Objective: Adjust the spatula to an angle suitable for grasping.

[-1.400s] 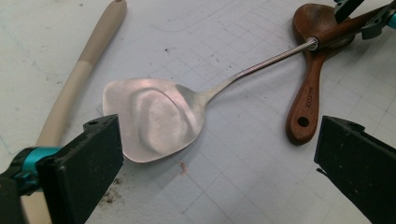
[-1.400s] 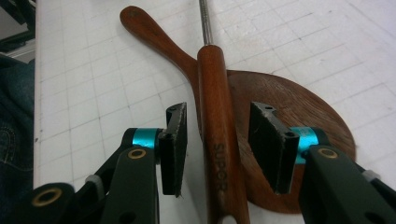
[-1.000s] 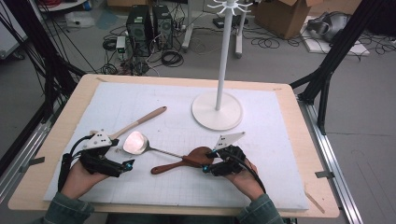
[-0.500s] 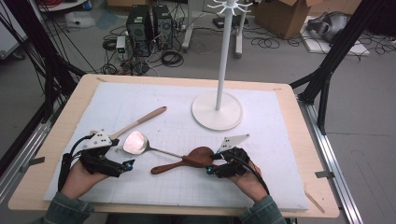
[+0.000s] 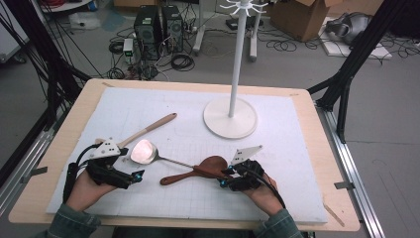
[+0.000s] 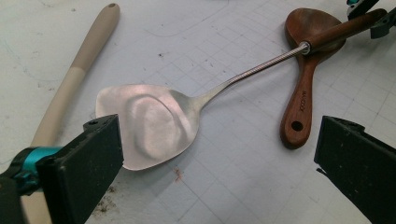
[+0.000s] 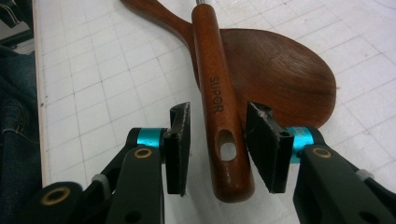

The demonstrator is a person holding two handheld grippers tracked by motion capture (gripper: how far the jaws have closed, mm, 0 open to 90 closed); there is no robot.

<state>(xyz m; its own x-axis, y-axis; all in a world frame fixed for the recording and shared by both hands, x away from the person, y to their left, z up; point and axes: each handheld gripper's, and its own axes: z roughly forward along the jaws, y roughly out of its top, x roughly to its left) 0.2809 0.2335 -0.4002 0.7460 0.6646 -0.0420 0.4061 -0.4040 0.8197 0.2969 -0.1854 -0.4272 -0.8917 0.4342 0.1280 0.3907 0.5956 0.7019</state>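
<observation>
Spatula (image 5: 148, 151) on white grid mat (image 5: 163, 116), lab rm.

Your wooden table (image 5: 64, 148) carries a white gridded mat (image 5: 188, 124). On the mat lie a steel spatula (image 5: 143, 151), a dark wooden spoon (image 5: 210, 166), a pale-handled utensil (image 5: 148, 128) toward the left edge, and a white stand's round base (image 5: 231, 118), probably metal.

wooden spoon (image 7: 280, 70) bowl partly hidden under spatula handle (image 7: 217, 93)
</observation>
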